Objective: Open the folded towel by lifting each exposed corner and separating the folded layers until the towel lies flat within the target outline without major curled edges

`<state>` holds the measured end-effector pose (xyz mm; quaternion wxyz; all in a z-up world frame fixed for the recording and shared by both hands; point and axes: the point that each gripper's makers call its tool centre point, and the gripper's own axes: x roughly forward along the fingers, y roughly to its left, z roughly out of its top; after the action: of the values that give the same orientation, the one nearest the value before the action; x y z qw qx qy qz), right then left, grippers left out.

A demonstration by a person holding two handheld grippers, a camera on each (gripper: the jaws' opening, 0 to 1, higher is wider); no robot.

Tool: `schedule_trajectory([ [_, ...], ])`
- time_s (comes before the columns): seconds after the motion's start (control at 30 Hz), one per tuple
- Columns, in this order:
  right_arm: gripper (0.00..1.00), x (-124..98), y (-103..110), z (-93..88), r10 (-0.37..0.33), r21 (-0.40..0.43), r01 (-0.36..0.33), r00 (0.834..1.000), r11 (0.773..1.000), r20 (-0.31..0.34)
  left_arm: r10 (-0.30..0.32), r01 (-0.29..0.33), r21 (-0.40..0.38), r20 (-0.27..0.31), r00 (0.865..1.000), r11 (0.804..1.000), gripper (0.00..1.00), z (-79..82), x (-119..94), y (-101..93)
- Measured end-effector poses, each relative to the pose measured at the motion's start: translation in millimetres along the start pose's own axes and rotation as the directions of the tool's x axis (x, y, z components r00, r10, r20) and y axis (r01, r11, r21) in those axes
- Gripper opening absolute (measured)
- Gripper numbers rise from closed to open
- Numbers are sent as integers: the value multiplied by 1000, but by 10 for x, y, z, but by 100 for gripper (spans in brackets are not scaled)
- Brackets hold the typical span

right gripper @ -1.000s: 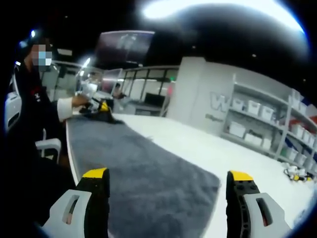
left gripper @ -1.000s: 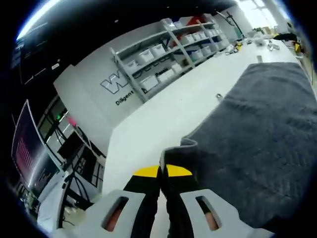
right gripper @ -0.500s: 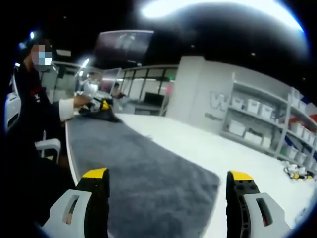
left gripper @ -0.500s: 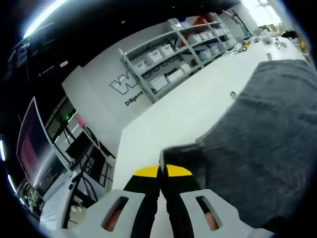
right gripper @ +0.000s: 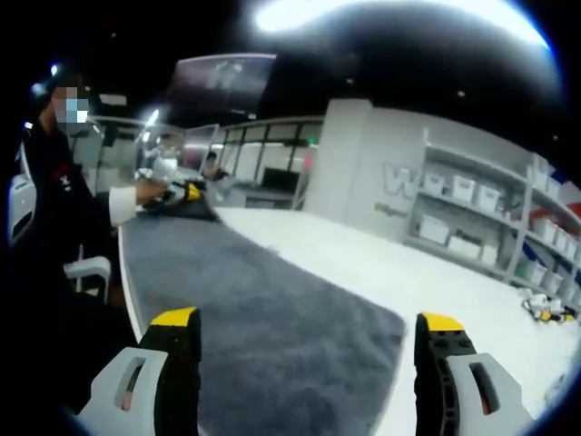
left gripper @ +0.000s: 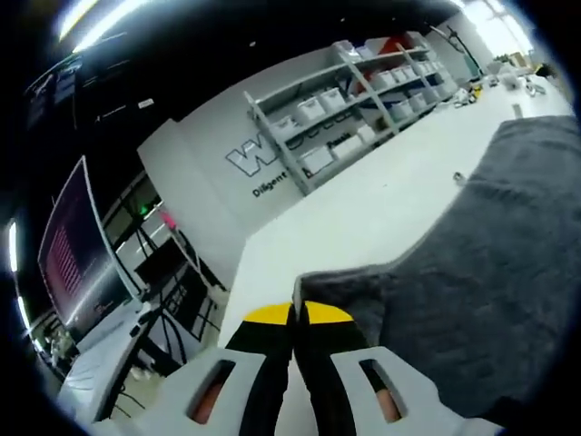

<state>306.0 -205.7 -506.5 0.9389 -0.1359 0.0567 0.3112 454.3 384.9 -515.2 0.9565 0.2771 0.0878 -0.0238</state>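
A dark grey towel (left gripper: 490, 263) lies spread on a white table (left gripper: 363, 209). My left gripper (left gripper: 297, 313) is shut on the towel's near corner, and the cloth bunches up right beyond the yellow-tipped jaws. In the right gripper view the same towel (right gripper: 263, 309) stretches away along the table (right gripper: 363, 263). My right gripper (right gripper: 309, 327) is open, its jaws wide apart above the towel's end, with nothing between them. Far off at the towel's other end the left gripper (right gripper: 186, 193) shows, held in a person's hand.
Metal shelves with white bins (left gripper: 363, 109) stand against the grey wall beyond the table. Small items (right gripper: 543, 311) lie at the table's far end. A person in dark clothes (right gripper: 54, 182) sits by the table's left side. A lit screen (left gripper: 68, 254) and desks stand further off.
The left gripper view has shifted, so the shelves and towel slid right and up. The pinched corner stays in the left gripper. The right gripper view is almost unchanged.
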Motion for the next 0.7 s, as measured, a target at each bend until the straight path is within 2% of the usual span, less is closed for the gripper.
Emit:
schedule_trajectory([
  [0.4,99,16,-1,-25,0,3,0,1000,1000,-8,60,-59,-32,9,998,998,3,-118,103,88],
  [0.7,99,20,-12,-45,-5,4,5,1000,1000,-13,96,-96,-10,0,995,995,4,-208,185,139],
])
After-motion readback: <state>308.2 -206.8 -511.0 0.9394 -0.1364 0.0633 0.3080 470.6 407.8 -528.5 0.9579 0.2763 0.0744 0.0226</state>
